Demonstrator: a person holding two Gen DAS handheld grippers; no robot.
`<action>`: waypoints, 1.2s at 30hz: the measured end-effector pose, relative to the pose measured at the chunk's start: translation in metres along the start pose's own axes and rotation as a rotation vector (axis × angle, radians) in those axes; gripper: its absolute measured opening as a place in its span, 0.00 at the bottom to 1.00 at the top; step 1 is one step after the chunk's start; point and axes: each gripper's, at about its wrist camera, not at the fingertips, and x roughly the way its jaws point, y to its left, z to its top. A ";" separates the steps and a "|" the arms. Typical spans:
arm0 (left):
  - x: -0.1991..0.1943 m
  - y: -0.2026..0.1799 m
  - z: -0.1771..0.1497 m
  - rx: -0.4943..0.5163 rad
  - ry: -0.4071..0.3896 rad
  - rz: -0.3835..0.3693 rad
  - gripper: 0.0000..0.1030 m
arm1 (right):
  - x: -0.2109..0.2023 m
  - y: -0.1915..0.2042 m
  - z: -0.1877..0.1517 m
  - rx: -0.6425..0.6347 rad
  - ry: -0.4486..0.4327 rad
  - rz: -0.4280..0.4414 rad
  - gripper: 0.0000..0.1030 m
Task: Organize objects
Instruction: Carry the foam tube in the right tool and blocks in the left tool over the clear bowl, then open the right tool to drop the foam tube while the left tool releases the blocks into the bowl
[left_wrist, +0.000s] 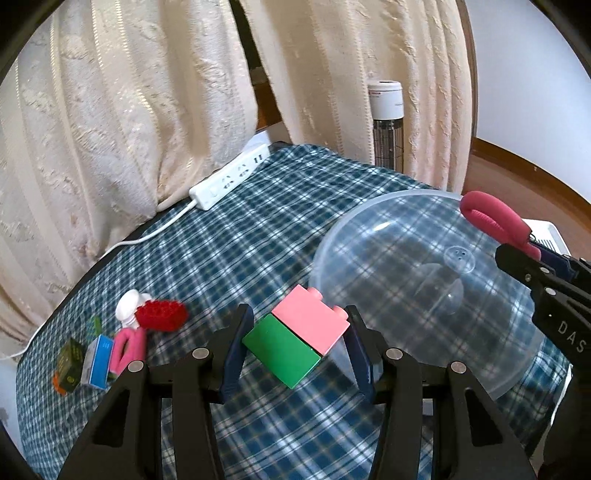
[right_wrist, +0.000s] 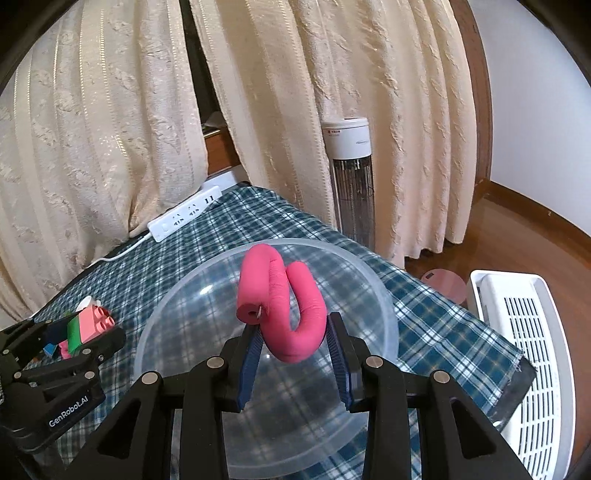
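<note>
We hold a bent pink foam roller in the right gripper above the clear bowl: soft, light. Left gripper clamps stiff joined pink-green blocks by their sides.

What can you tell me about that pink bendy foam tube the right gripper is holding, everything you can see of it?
The pink foam tube is a soft, matte roller bent into a tight S-like curl. One cut end faces the camera, showing a small central hole with something metallic, perhaps a wire core. The right gripper holds it in the air at its lower bend, one finger on each side. It hangs over the clear plastic bowl, seemingly without touching it. The left wrist view shows it above the bowl's far rim.
</note>
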 end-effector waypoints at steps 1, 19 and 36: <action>0.001 -0.002 0.001 0.004 0.001 -0.003 0.49 | 0.001 -0.002 0.000 0.003 0.000 -0.002 0.36; 0.014 -0.030 0.015 0.048 0.009 -0.060 0.50 | 0.006 -0.020 0.004 0.031 0.003 -0.036 0.37; 0.015 -0.026 0.018 0.001 0.026 -0.112 0.70 | 0.008 -0.023 0.004 0.052 0.003 -0.035 0.50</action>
